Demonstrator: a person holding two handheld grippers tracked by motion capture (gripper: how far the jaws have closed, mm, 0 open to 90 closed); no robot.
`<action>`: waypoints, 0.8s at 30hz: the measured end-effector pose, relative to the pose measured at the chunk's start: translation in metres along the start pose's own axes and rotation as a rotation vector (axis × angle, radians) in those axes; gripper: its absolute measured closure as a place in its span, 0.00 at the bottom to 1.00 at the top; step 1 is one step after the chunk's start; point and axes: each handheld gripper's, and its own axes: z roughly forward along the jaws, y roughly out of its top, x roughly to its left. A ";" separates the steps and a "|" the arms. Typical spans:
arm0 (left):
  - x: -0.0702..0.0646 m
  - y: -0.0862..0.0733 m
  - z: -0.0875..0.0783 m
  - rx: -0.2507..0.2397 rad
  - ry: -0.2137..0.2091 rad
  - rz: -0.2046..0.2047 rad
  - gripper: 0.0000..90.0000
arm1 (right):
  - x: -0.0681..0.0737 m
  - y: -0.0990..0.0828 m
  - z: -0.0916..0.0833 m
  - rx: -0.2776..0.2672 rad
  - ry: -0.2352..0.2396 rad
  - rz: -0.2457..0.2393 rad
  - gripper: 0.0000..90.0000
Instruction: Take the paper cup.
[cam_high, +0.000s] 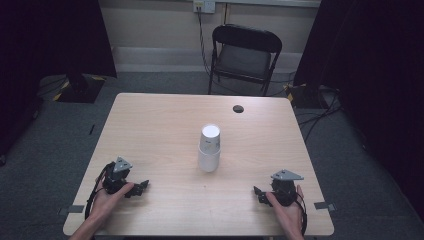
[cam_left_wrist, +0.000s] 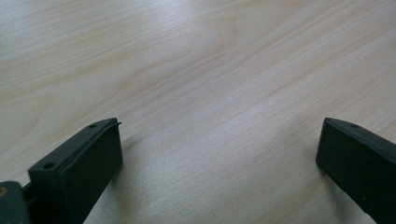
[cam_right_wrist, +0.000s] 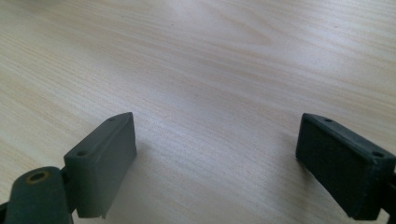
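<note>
High view, table (cam_high: 160, 130): pale wooden top with rounded corners, standing on grey carpet; a small dark round hole (cam_high: 238, 108) sits near its far edge, right of centre.
High view, paper cups (cam_high: 209, 148): a short stack of white cups, turned mouth down, upright near the middle of the table; the flat base of the uppermost cup faces up. Nothing touches the stack.
High view, left gripper (cam_high: 141, 187): lies low at the near left part of the table, held in the person's left hand (cam_high: 107, 197); its black jaws point toward the table's middle; a grey three-cornered plate tops it. Well apart from the cups.
High view, right gripper (cam_high: 257, 192): lies low at the near right part of the table, held in the right hand (cam_high: 287, 207); jaws point inward, toward the left gripper. Well apart from the cups.
High view, surroundings: a black folding chair (cam_high: 243, 57) stands beyond the far edge; cables run along the floor and up the wall behind it.
Left gripper view, jaws: the two black jaws stand spread wide, one at each lower corner, with bare wood grain between them; no object lies in the gap.
Right gripper view, jaws: likewise spread wide, pads facing each other across bare tabletop; nothing is pinched between them.
</note>
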 end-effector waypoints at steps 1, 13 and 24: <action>0.000 0.000 0.000 0.001 0.001 0.000 0.00 | 0.000 0.000 0.000 0.000 -0.002 0.001 0.13; 0.001 0.001 -0.011 0.005 -0.032 -0.057 0.19 | 0.000 0.000 0.000 0.000 -0.018 0.012 0.13; -0.021 0.016 -0.033 -0.113 -0.164 0.031 0.23 | -0.001 0.001 0.001 -0.001 -0.013 0.009 0.13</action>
